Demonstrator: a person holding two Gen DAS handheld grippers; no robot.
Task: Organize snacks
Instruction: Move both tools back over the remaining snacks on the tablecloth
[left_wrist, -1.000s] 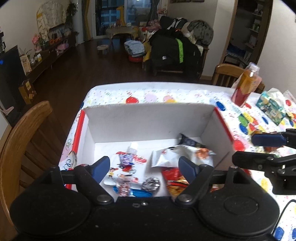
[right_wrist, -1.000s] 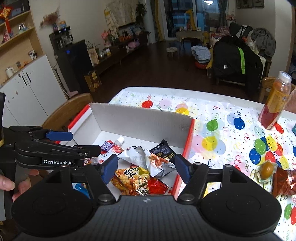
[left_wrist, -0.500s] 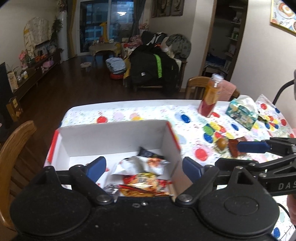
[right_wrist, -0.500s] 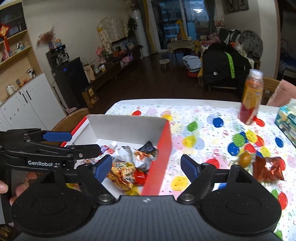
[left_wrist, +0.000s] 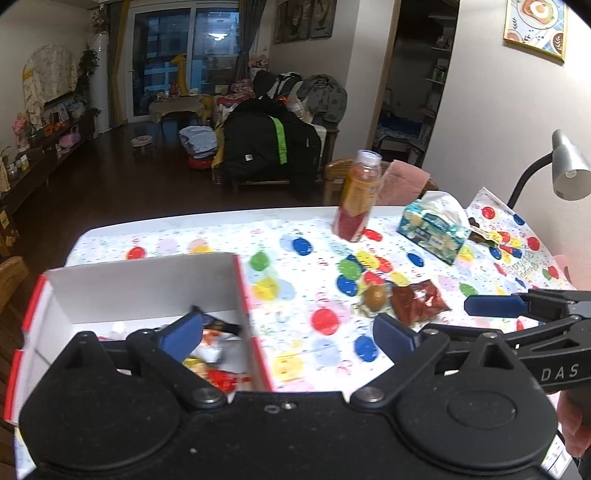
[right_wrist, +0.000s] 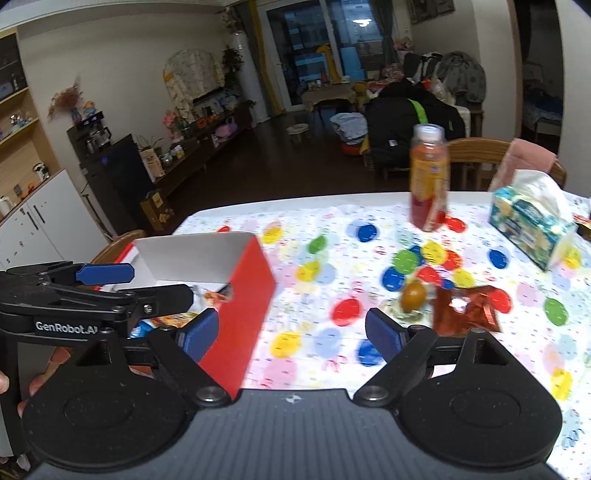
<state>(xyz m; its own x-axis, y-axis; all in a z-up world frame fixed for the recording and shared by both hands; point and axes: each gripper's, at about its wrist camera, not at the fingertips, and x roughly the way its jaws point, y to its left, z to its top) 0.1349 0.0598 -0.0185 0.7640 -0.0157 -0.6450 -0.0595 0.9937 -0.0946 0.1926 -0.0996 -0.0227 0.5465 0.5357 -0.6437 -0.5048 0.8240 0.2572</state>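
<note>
Left tongs (left_wrist: 286, 334): spread wide, holding nothing. They hang over the right wall of the box (left_wrist: 140, 284), with the left finger above the box interior and the right finger above the bare table (left_wrist: 221, 236).

Right tongs (right_wrist: 291, 332): spread wide, holding nothing. Their left finger sits in front of the box's red outer wall; their right finger is over the tablecloth, near the loose snacks. In the left wrist view the right tongs enter from the right edge of the frame.

The box is white inside with red outside, and stands at the table's near left corner. It holds several snack packets (left_wrist: 212, 363), bunched toward its right wall and partly hidden by the left tongs.

Two snacks lie outside the box, toward the middle of the table: a round brown wrapped snack (right_wrist: 413, 293) and a red foil packet (right_wrist: 463, 310), just beside each other, the packet on the right.

A juice bottle (right_wrist: 428, 177) stands upright near the far edge of the table. A tissue box (right_wrist: 532, 221) lies toward the far right corner. A desk lamp (left_wrist: 567, 170) overhangs the right edge.

A hand (right_wrist: 33, 384) grips the left tool's handle at the lower left of the right wrist view.
</note>
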